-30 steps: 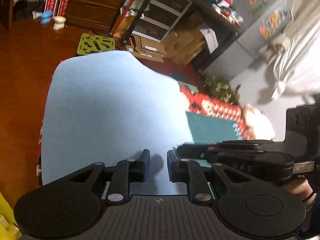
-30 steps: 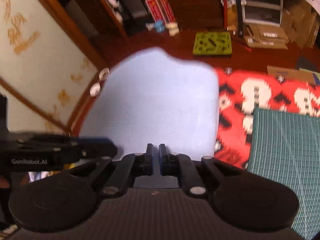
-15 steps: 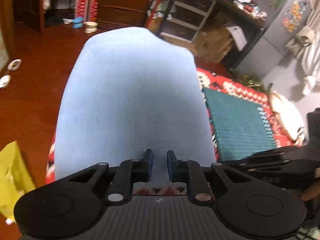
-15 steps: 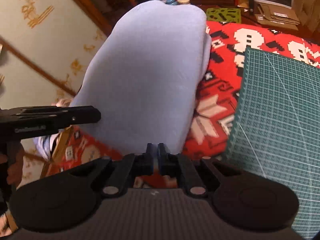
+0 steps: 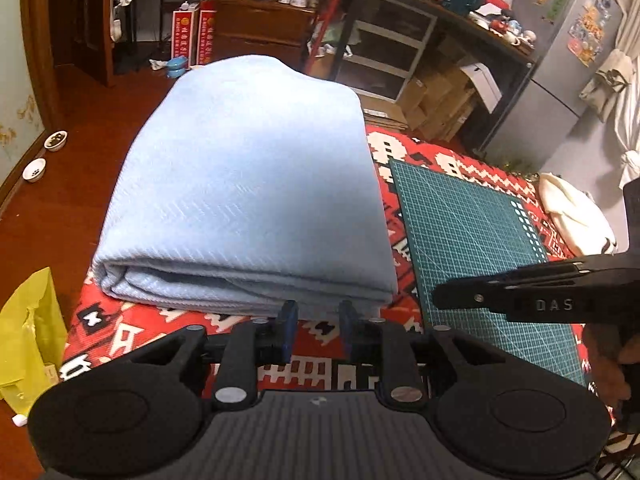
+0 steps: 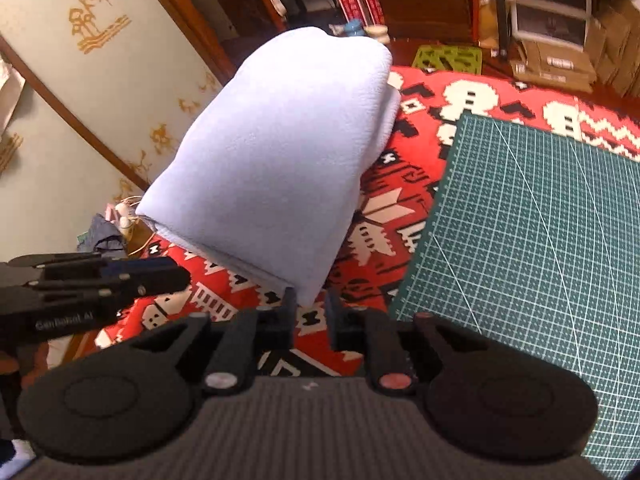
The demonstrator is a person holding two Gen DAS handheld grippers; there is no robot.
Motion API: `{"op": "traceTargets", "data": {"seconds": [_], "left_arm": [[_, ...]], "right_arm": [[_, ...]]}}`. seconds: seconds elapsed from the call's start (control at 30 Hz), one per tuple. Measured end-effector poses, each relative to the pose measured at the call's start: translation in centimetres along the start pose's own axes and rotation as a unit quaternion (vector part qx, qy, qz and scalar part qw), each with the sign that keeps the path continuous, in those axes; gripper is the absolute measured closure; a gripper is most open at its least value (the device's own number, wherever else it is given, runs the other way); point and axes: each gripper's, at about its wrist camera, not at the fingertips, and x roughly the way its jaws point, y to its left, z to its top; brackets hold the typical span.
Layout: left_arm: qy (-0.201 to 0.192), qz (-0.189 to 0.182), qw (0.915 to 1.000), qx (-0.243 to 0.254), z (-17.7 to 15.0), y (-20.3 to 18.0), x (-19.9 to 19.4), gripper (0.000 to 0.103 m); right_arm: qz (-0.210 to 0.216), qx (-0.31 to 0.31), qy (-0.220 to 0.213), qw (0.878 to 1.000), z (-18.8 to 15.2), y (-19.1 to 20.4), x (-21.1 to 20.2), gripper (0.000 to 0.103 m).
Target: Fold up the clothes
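The left tool [image 5: 315, 318] is seen with its fingers spread apart and nothing between them; the near edge of the light blue garment [image 5: 248, 184] lies just beyond the fingertips, and whether the tips touch the cloth cannot be told. The right tool [image 6: 310, 305] is likewise parted, though more narrowly, and nothing is pinched by it; the near corner of the garment reaches down to the gap between its fingers, and contact cannot be settled from this view.

The garment is laid folded into a thick, layered rectangle, with several stacked edges shown along its near side. It rests on the red patterned cloth [image 5: 132, 328] that covers the worktop, just beside the green cutting mat [image 6: 532, 248], which it does not overlap. Each tool is also caught at the edge of the other's view, the two being held side by side in front of the near edge.

A fold is judged to be complete and the cloth set free, so the step in hand is taken to be the release. If one more fold is wanted, the near edge would have to be gripped through all its layers by both tools and carried over evenly, since the stacked layers could slip apart. If not, the bundle needs only to be left square.

A yellow bag [image 5: 28, 344] is seen beyond the worktop on the left.
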Motion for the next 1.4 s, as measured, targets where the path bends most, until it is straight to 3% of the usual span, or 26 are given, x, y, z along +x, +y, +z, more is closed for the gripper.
{"op": "traceTargets", "data": {"seconds": [0.1, 0.27, 0.4, 0.47, 0.6, 0.7, 0.8, 0.97, 1.07, 1.4], "left_arm": [[-0.015, -0.012, 0.9998, -0.004, -1.1, 0.8, 0.1, 0.064], [-0.046, -0.006, 0.9989, 0.005, -3.6, 1.6, 0.3, 0.057], [-0.079, 0.023, 0.9966, 0.010, -6.4, 1.5, -0.6, 0.056], [-0.097, 0.022, 0.9949, 0.011, -8.0, 1.2, -2.1, 0.053], [-0.148, 0.020, 0.9887, 0.010, -11.4, 0.2, -7.3, 0.029], [-0.178, 0.030, 0.9834, 0.016, -13.6, -1.0, -12.1, 0.015], [-0.181, 0.027, 0.9830, 0.017, -14.8, -2.2, -16.8, 0.001], [-0.206, 0.044, 0.9775, -0.003, -16.6, -3.5, -22.5, 0.000], [-0.214, 0.076, 0.9738, -0.006, -17.4, -4.2, -24.0, 0.000], [-0.202, 0.128, 0.9708, 0.013, -19.6, -5.6, -25.7, 0.000]], "right_arm": [[-0.010, -0.004, -0.014, 1.000, -0.7, 0.7, 0.3, 0.072], [-0.027, -0.011, -0.038, 0.999, -2.0, 1.9, 0.8, 0.058], [-0.035, -0.009, -0.077, 0.996, -4.1, 2.9, -0.2, 0.027], [-0.043, -0.018, -0.105, 0.993, -5.9, 4.1, -1.6, 0.020], [-0.074, -0.037, -0.150, 0.985, -9.6, 6.8, -5.0, 0.011], [-0.071, -0.021, -0.177, 0.982, -12.4, 8.8, -9.3, 0.001], [-0.075, -0.013, -0.189, 0.979, -14.5, 11.1, -13.5, 0.000], [-0.080, -0.012, -0.199, 0.977, -17.4, 14.3, -19.0, 0.000], [-0.084, -0.013, -0.206, 0.975, -19.1, 15.6, -21.1, 0.000], [-0.129, -0.032, -0.211, 0.968, -23.2, 19.0, -24.1, 0.000]]}}
